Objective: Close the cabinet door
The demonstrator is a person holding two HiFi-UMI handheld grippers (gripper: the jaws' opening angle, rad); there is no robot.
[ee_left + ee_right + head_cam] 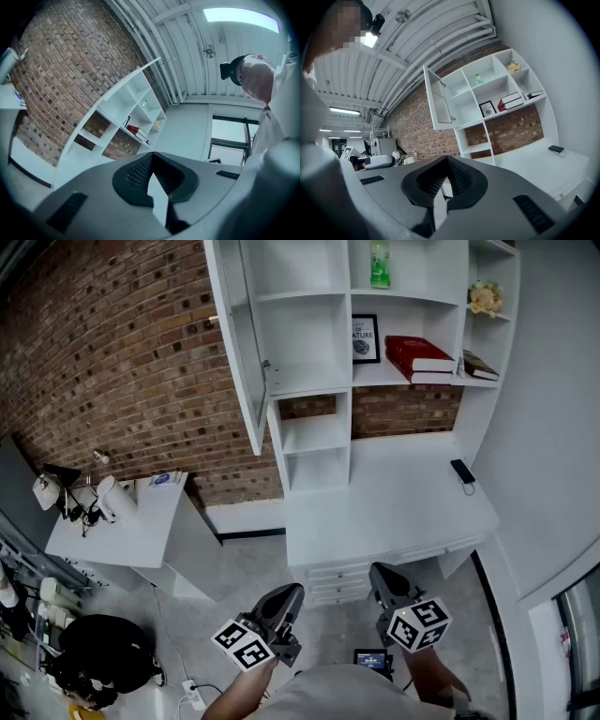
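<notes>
**Cabinet door standing open; both tongs shut and empty, well apart from it.**

Head view: the cabinet door (239, 334) is seen swung out at the upper left of the white shelf unit (412, 371), against the brick wall. It is judged a light, rigid hinged panel, best pushed on its flat face near the edge farthest from the hinges. The left tongs (286, 596) and right tongs (384, 576) are held low, nothing touched. Left gripper view: the left tongs (151, 154) are found closed tip to tip, nothing between. Right gripper view: the right tongs (446, 159) are likewise closed and empty, with the door (438, 101) ahead and above.
</notes>
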